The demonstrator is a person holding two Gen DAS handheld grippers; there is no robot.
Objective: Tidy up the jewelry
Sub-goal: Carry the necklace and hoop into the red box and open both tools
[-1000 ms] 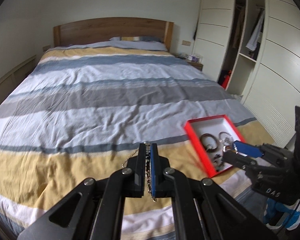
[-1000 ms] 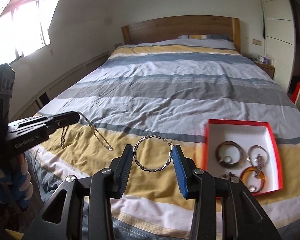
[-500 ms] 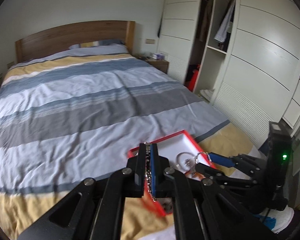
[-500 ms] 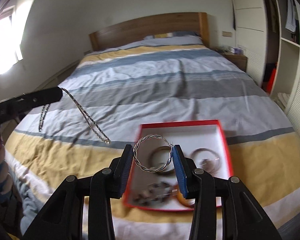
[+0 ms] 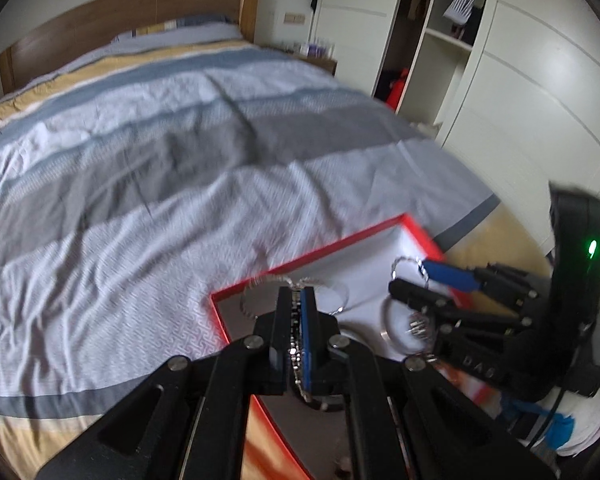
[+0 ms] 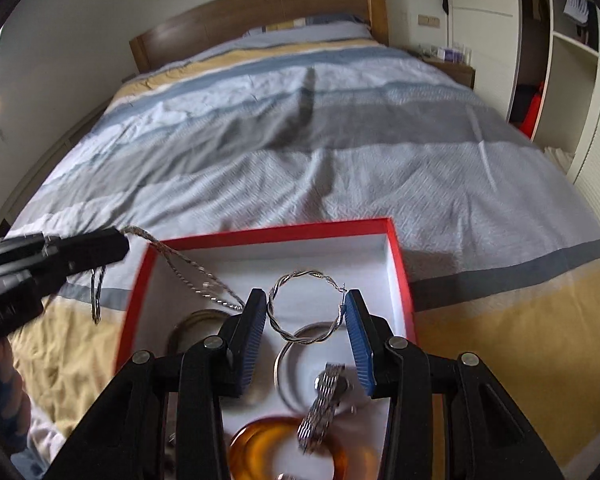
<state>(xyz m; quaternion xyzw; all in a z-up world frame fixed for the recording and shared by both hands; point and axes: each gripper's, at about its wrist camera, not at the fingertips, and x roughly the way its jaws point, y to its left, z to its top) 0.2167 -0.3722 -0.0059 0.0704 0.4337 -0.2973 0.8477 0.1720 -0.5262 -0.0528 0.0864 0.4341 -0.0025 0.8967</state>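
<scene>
A red box with a white inside (image 6: 401, 256) (image 5: 284, 270) lies on the striped bed. My right gripper (image 6: 306, 316) is shut on a twisted silver hoop (image 6: 300, 280) and holds it over the box. My left gripper (image 5: 298, 300) is shut on a silver chain (image 5: 297, 344), which hangs over the box's left edge (image 6: 196, 280). Inside the box lie a silver bangle (image 6: 288, 364), a metal watch band (image 6: 324, 404), an amber bangle (image 6: 268, 448) and a dark bangle (image 6: 188, 324).
The striped duvet (image 6: 300, 152) stretches back to a wooden headboard (image 6: 260, 12). White wardrobes (image 5: 520, 80) with an open shelf section stand on the right. A nightstand (image 6: 448, 64) sits by the bed's head.
Both grippers moved to the right and down over the red box, each still holding its piece. The chain now dangles into the box.
</scene>
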